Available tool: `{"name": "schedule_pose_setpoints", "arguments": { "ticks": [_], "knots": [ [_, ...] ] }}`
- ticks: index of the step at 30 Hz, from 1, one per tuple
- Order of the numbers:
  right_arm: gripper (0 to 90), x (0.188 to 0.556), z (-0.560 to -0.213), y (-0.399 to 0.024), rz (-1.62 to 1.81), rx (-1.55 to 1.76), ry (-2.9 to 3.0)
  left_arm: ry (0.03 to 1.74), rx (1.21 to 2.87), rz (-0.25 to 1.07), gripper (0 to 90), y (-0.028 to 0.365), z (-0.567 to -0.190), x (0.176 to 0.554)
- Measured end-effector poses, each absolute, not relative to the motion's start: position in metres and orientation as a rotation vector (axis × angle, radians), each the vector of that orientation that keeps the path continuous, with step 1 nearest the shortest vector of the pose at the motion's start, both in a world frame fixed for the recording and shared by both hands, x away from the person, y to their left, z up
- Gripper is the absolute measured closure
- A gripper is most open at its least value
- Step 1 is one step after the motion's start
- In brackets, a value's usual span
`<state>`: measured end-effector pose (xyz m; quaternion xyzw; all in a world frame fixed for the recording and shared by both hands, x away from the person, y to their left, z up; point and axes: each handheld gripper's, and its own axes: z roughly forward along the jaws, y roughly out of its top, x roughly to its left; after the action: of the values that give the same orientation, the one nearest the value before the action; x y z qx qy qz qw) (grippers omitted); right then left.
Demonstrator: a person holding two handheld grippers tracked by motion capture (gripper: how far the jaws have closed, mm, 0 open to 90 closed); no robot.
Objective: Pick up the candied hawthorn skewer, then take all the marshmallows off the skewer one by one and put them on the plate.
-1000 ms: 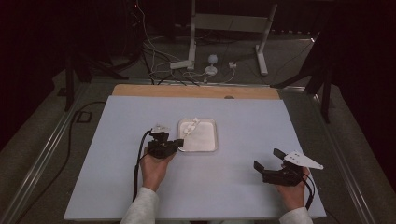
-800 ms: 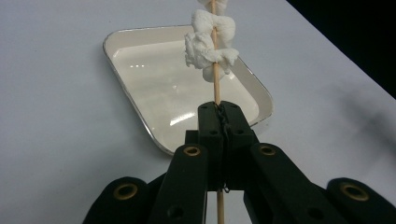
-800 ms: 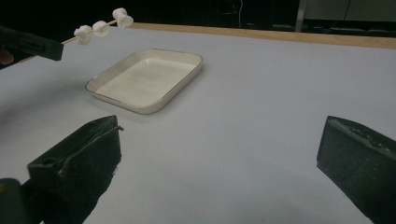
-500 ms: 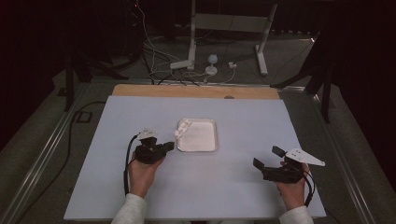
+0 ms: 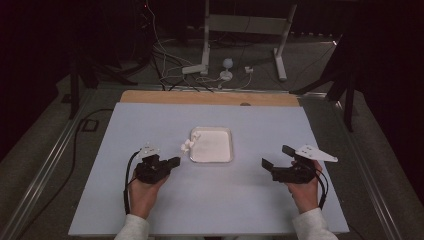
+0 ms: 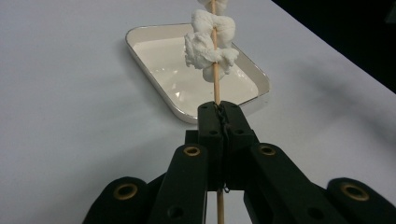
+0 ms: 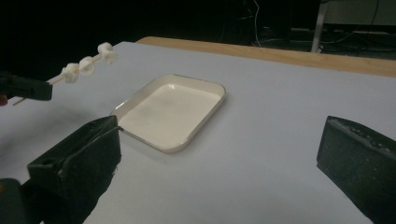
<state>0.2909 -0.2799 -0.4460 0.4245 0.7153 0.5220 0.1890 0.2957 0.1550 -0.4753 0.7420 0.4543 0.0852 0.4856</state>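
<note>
Left gripper (image 6: 219,112) clamps skewer (image 6: 215,60), angled upward.

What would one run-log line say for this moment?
left gripper: shut on skewer | white pieces: threaded | right gripper: open, empty | tray: empty

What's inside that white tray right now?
The white tray looks bare inside, just its glossy floor. The white lumps sit on a wooden skewer held by the left tongs, hiding a little of the tray from there.
</note>
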Motion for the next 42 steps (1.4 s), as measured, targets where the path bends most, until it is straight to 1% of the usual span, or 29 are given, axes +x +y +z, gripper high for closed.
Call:
{"name": "schedule_pose_setpoints", "arguments": {
  "ticks": [12, 16, 19, 27, 38, 39, 41, 42],
  "knots": [
    [0.0, 0.316, -0.414, -0.244, 1.494, 1.115, 2.065, 1.046, 1.776, 0.240, 89.6, 0.160, -0.470, 0.287],
    [0.0, 0.327, -0.407, -0.223, 1.487, 1.075, 2.111, 1.032, 1.778, 0.250, 89.6, 0.159, -0.470, 0.287],
    [0.0, 0.331, -0.406, -0.214, 1.490, 1.059, 2.135, 1.018, 1.784, 0.257, 89.6, 0.158, -0.470, 0.286],
    [0.0, 0.349, -0.408, -0.172, 1.524, 1.006, 2.235, 0.989, 1.791, 0.263, 89.6, 0.154, -0.469, 0.284],
    [0.6, 0.371, -0.411, -0.140, 1.623, 1.093, 2.285, 0.965, 1.794, 0.261, 89.6, 0.150, -0.469, 0.282],
    [1.3, 0.373, -0.412, -0.138, 1.619, 1.105, 2.297, 0.965, 1.790, 0.259, 89.6, 0.150, -0.469, 0.282],
    [5.9, 0.375, -0.414, -0.133, 1.622, 1.121, 2.315, 0.960, 1.786, 0.255, 89.6, 0.149, -0.469, 0.282],
    [10.2, 0.376, -0.415, -0.130, 1.617, 1.128, 2.328, 0.957, 1.787, 0.255, 89.6, 0.149, -0.469, 0.282]
  ]
}}
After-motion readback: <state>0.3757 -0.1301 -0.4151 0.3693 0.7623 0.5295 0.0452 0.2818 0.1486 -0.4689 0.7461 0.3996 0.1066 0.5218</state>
